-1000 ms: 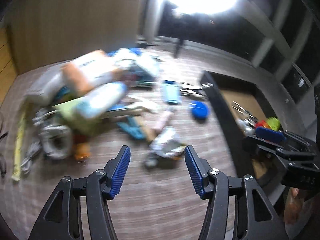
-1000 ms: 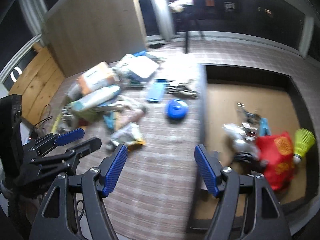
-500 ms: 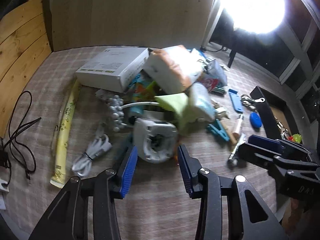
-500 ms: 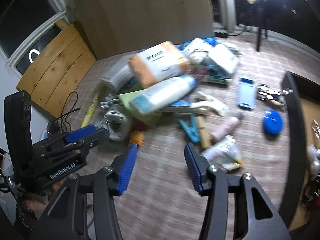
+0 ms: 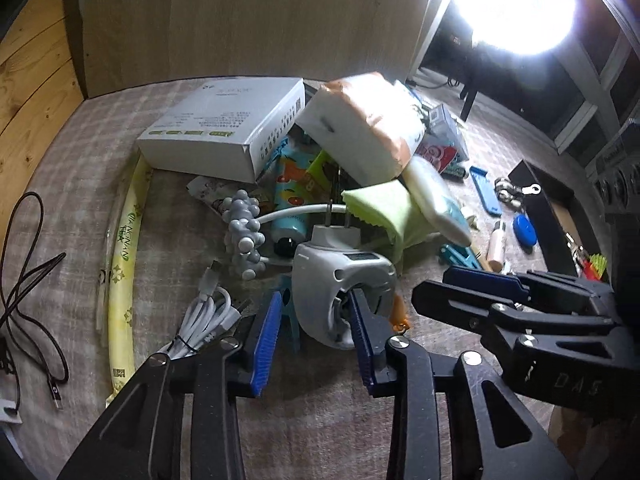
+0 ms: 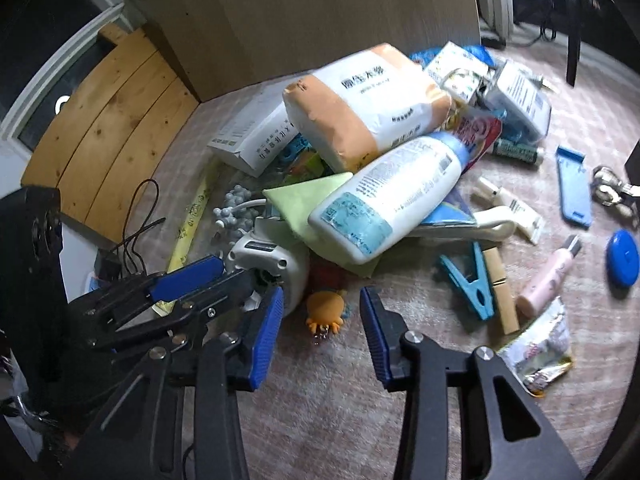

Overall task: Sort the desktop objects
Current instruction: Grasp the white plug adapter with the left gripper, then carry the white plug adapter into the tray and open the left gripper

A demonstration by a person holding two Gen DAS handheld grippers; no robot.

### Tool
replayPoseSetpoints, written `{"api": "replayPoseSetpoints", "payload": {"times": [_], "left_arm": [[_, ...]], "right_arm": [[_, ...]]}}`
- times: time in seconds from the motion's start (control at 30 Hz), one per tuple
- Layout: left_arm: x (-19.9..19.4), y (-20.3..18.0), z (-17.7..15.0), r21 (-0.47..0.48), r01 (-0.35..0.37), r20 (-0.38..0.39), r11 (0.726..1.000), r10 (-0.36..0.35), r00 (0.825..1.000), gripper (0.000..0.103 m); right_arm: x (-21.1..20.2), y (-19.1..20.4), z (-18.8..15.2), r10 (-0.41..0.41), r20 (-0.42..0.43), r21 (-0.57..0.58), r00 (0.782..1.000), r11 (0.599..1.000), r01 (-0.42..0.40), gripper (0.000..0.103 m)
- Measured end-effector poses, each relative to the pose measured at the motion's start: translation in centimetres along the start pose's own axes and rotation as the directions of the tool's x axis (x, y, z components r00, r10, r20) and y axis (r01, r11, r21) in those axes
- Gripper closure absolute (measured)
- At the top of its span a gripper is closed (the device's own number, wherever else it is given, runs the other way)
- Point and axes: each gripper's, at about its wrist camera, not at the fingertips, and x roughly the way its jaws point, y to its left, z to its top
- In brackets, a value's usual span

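Closing around the grey-white cable reel (image 5: 340, 292), the left gripper (image 5: 316, 332) is narrowing its blue pads (image 5: 266, 344), one finger reaching into the reel's hollow, though firm contact cannot be told. The right gripper (image 6: 320, 332) is also closing, nothing yet between its jaws, just short of the orange crab toy (image 6: 326, 308). This looks like the pick step of sorting; next, each needs a firm pinch and a straight lift. The pile is crowding behind: white bottle (image 6: 384, 204), tissue pack (image 6: 360, 100), green cloth (image 5: 384, 208). Bare tablecloth (image 6: 320, 420) nearer the grippers is leaving room to withdraw.
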Motion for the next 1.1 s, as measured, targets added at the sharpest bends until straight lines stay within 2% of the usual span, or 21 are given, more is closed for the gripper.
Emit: {"api": "replayPoseSetpoints", "payload": {"times": [0.17,0.27,0.5,0.57,0.7,0.8,1.1], "left_arm": [[0.9,0.3,-0.1,0.002,0.005,-0.021,1.000,-0.005,1.000,0.080],[1.0,0.7,0.1,-0.004,0.006,-0.020,1.000,-0.007,1.000,0.078],[1.3,1.8,0.4,-0.041,0.042,-0.024,0.998,-0.043,0.999,0.083],[1.3,1.6,0.3,-0.035,0.032,-0.022,0.999,-0.033,0.999,0.084],[1.2,2.0,0.2,-0.062,0.046,-0.022,0.997,-0.047,0.999,0.084],[0.9,2.2,0.1,-0.091,0.069,-0.015,0.993,-0.071,0.997,0.084],[-0.5,1.0,0.2,-0.091,0.061,0.011,0.994,-0.060,0.998,0.084]], "right_arm": [[1.2,0.3,0.4,0.018,-0.026,-0.012,1.000,1.000,-0.018,0.068],[1.4,0.2,0.7,0.042,-0.024,-0.008,0.999,0.999,-0.042,0.070],[1.8,0.4,1.2,0.125,-0.038,-0.001,0.991,0.992,-0.125,0.070],[2.1,0.8,1.1,0.133,-0.046,-0.007,0.990,0.991,-0.134,0.070],[2.3,1.1,1.2,0.151,-0.055,-0.017,0.987,0.988,-0.152,0.074],[2.4,1.4,1.2,0.177,-0.071,-0.016,0.982,0.984,-0.178,0.082],[1.1,2.0,1.1,0.176,-0.053,-0.048,0.983,0.983,-0.179,0.082]]}}
